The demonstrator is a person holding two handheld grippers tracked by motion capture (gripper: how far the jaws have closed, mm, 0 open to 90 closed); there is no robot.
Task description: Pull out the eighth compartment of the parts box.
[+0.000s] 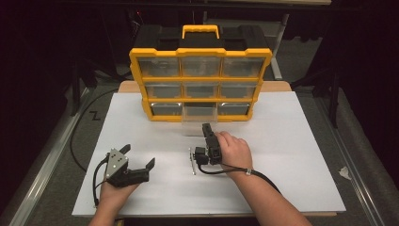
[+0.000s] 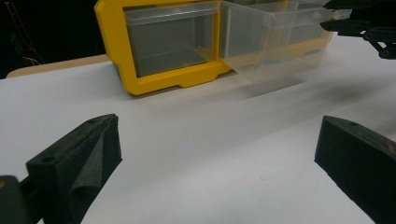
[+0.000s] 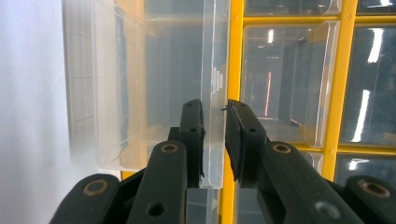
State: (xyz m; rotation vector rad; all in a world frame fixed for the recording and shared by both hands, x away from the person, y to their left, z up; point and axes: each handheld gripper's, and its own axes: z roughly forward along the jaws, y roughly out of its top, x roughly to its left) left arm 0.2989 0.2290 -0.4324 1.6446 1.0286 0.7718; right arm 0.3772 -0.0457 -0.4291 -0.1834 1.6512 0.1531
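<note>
High view had the yellow organizer (image 1: pixel 201 84) standing upright at the far side of the white board (image 1: pixel 291 155), its grid of clear drawers facing the person, and the clear drawer (image 1: pixel 199 121) of the bottom row's middle slot drawn partway out toward the near edge. The right gripper (image 1: pixel 207 130) reached straight forward from the right hand (image 1: pixel 234 151) and met that drawer at its front. In the right gripper view the drawer's front lip (image 3: pixel 214 116) stood on edge between the two black jaws, which were nearly closed about it; the left pad looked to be against the plastic, while a sliver of a gap seemed to remain at the right pad, so a firm pinch could not be confirmed. The drawer's long axis ran along the gripper's own line, from cabinet toward the person, so any pull or push would likely go along that line. A thin metal piece (image 1: pixel 192 161) lay on the board just left of the right wrist. The left gripper (image 1: pixel 139 155) rested low at the near left, well apart from the organizer, jaws spread wide and holding nothing; its view looked across bare board to the drawer (image 2: pixel 275 44).
</note>
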